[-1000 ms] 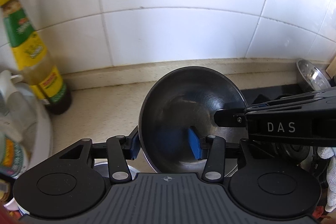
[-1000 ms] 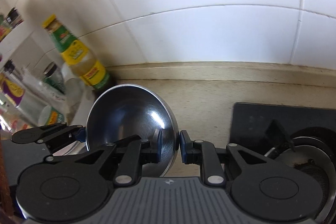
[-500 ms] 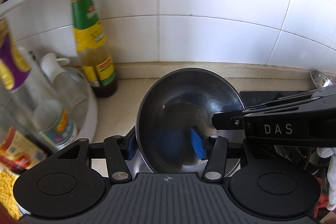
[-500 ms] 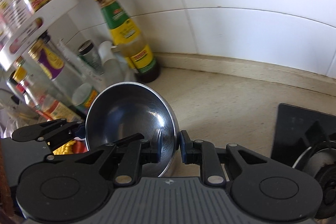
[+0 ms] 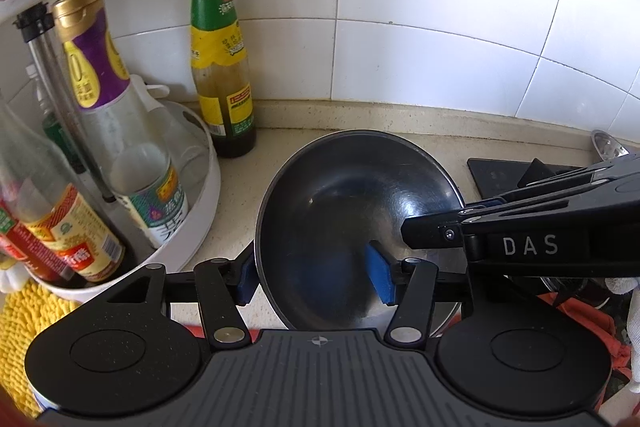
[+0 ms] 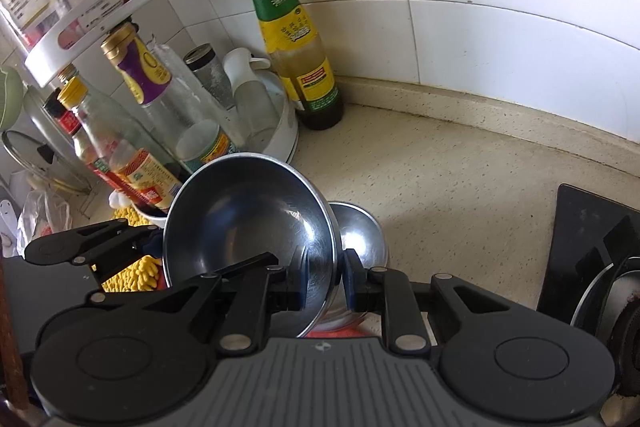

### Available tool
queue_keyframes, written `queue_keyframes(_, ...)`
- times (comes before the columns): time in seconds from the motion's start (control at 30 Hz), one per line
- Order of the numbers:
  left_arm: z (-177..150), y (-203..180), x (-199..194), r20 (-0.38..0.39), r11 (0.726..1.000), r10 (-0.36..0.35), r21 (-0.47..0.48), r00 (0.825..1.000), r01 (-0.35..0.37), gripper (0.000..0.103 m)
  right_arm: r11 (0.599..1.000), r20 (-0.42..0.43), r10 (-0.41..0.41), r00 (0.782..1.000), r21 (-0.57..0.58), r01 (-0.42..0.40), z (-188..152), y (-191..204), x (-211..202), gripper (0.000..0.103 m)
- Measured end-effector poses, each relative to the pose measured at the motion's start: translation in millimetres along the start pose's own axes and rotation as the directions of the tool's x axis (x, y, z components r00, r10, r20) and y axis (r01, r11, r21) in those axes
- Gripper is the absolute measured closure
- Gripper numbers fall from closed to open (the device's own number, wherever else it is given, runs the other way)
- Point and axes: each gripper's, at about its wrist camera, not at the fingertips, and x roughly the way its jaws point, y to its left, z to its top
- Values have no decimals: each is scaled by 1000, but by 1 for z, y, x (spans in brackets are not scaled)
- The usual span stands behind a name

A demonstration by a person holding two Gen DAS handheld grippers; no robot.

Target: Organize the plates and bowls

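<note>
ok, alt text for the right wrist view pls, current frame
The right claw pinches the rim of a steel bowl tilted on edge above a cream countertop, with the left claw on its far side. A second steel bowl sits just behind; a white condiment rack and green-labelled sauce bottle stand by the tiled wall.

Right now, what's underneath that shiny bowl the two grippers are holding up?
Under the steel bowl sits a second steel bowl on the beige counter. Its lower part and whatever it rests on are covered.
</note>
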Motion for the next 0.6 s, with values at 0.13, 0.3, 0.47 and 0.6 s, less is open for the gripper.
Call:
queue_keyframes(0.13,-2,0,2,-7,1000,6,-6,1000,-6,41,1000,-13,-1,1000,4,1,-1,1,4,84)
queue_keyframes(0.3,-3,1,10,-28,1000,8,-18,1000,-8,41,1000,-31,-9,999,17,9,0,0,13,84)
queue_keyframes(0.47,-2,2,18,-41,1000,1,-19,999,-1,41,1000,-42,-8,999,30,9,1,-5,20,84)
queue_keyframes(0.6,0,4,25,-52,1000,-3,-17,999,2,41,999,-54,-8,999,40,10,4,-7,27,84)
